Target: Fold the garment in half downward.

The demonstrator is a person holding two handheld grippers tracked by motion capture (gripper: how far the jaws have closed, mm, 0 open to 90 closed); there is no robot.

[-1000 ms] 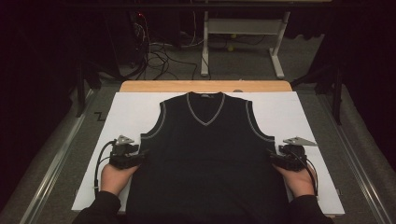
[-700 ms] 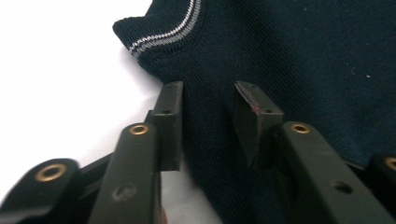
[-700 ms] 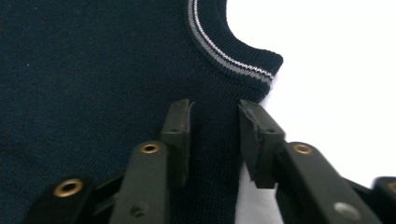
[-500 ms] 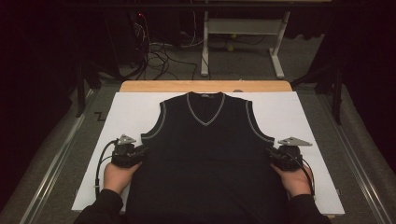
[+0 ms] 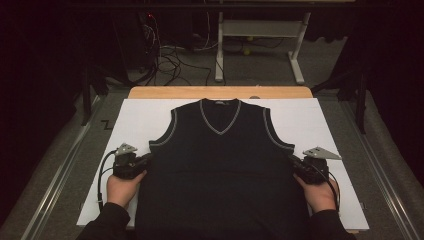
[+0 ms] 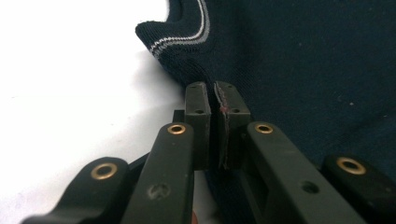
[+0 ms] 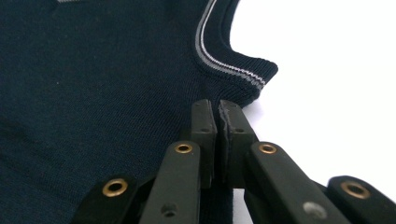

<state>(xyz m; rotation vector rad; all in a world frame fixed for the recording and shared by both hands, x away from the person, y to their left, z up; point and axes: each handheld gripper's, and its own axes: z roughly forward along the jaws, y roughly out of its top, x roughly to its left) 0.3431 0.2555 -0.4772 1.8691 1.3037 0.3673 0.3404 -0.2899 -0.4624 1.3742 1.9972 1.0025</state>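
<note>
While the big white board [image 5: 140, 125] fills the middle of the high view, a dark vest [image 5: 222, 170] lies flat on it, with its neck at the top of the frame and its bottom edge toward the person. The vest's long way runs up and down the frame, so each side edge is right next to one tool. The left gripper [image 6: 214, 95] is pinched closed at the vest's left edge just under the armhole, and the right gripper [image 7: 217, 112] is pinched closed the same way at the right edge; whether cloth is caught between the jaws, I cannot tell.
</note>
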